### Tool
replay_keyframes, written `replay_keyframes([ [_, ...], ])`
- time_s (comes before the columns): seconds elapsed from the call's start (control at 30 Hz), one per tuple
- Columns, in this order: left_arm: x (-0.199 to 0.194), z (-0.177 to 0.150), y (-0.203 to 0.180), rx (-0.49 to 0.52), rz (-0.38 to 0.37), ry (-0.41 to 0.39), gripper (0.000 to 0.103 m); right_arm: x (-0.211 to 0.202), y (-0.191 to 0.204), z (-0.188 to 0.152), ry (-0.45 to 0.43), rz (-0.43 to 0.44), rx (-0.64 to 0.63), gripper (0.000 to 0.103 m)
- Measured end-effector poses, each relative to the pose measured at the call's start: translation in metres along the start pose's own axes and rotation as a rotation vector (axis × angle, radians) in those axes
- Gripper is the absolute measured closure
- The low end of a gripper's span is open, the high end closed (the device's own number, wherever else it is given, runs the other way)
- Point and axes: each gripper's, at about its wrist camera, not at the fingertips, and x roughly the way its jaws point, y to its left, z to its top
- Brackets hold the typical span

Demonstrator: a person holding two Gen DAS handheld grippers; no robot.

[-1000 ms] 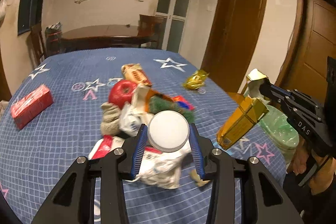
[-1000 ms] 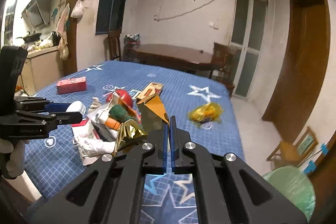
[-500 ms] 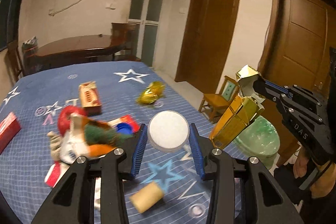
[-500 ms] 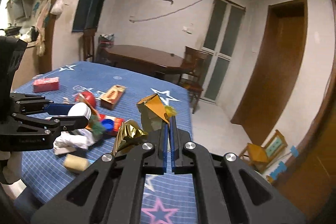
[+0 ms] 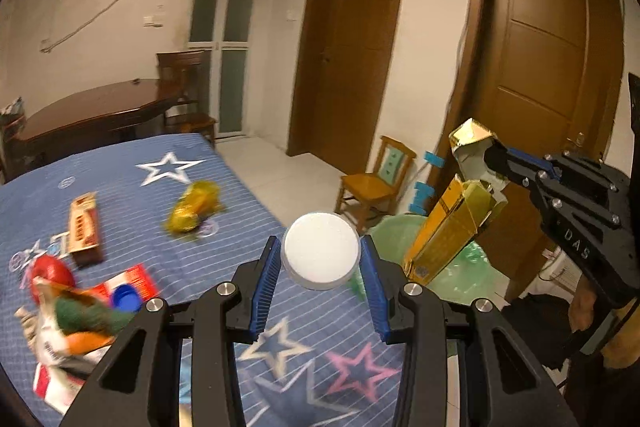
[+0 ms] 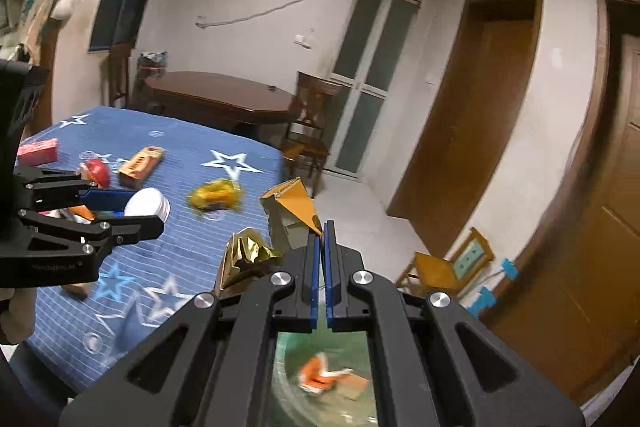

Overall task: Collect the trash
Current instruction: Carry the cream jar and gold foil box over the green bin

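Two pieces of trash ride in my jaws, with more left on the table (image 5: 120,163). At its left edge lies a heap (image 5: 68,323) of wrappers with a red ball (image 5: 50,269); a brown box (image 5: 83,225) and a yellow wrapper (image 5: 194,207) lie further in, towards the far edge. My left gripper (image 5: 320,263) pinches a white lid (image 5: 320,251) by its rim, out over the table's right edge. Right of it, my right gripper (image 6: 320,247) is clamped tight on a torn flap of a gold carton (image 5: 452,227), which hangs over the green bin (image 5: 468,267) on the floor beside the table.

I judge the carton is ready to drop. Its flap is thin and could tear, or the long body could catch the bin's rim and tip out. The lid is smooth and round; if my hold slackens before it clears the table edge, it may roll off across the floor. Both grippers are close together here, so they could knock each other.
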Motion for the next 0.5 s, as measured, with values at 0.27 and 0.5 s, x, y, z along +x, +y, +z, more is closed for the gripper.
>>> replay_keyframes([
  [0.27, 0.046, 0.015, -0.054, 0.062, -0.079, 0.027, 0.061, 0.012, -0.053, -0.017, 0.078, -0.086, 0.019, 0.103],
  [0.5, 0.102, 0.021, -0.092, 0.105, -0.143, 0.101, 0.061, 0.043, -0.089, -0.042, 0.197, -0.087, 0.048, 0.103],
])
